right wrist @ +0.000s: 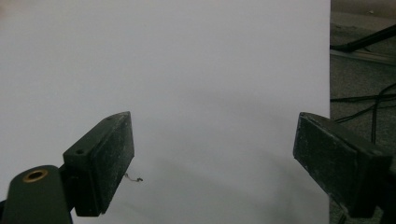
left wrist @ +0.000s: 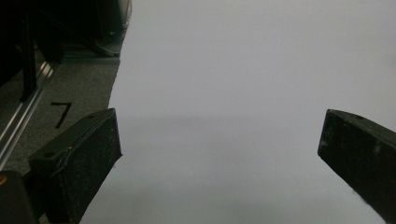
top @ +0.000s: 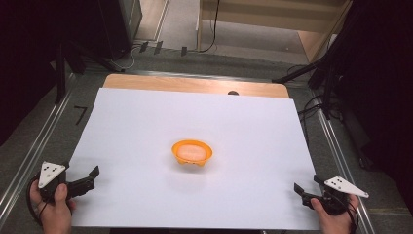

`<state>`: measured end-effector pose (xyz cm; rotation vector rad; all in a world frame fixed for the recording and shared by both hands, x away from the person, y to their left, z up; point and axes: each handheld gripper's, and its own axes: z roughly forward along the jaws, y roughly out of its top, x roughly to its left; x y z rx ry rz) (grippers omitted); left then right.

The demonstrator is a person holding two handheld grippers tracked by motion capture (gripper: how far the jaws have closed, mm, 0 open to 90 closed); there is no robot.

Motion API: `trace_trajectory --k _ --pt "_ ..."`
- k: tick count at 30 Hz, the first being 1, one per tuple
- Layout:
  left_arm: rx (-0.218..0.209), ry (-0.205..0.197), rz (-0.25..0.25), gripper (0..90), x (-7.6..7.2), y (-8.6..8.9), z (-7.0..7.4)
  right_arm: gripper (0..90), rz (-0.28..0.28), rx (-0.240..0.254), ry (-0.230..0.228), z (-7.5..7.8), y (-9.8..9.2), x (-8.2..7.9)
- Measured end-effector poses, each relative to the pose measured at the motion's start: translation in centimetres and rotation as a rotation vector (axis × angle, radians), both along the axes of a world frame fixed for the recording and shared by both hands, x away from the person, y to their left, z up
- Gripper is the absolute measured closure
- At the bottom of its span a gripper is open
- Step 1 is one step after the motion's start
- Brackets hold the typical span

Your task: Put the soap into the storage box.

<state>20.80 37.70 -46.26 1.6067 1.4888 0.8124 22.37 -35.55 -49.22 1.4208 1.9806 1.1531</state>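
Observation:
An orange bowl [top: 192, 152] sits near the middle of a white sheet [top: 146, 117] that covers the table. My left gripper [top: 90, 178] rests at the sheet's near left corner, held by a hand, well to the left of the bowl. In the left gripper view its jaws [left wrist: 219, 140] stand wide apart over bare white sheet. At the near right corner my right gripper [top: 302, 193] is held low, far right of the bowl. The right gripper view shows the gripper [right wrist: 212, 140] open with only the sheet between its jaws.
A strip of wooden tabletop [top: 195, 84] shows beyond the sheet's far edge. Metal rails [top: 39, 146] run along both sides of the table. Black stands and cables [top: 321, 97] crowd the right side. A wooden shelf [top: 272, 19] stands at the back.

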Motion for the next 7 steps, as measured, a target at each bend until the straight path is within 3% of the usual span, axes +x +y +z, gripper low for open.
trace_trajectory --k 4,7 --pt "-0.001 0.0 0.0 0.0 0.02 -0.01 -0.01 13.0 -0.003 0.04 -0.005 -0.01 -0.41 -0.03" --pt "-0.001 0.005 0.0 0.0 0.05 0.01 0.0 12.9 0.001 0.043 0.003 -0.03 -0.42 0.04"
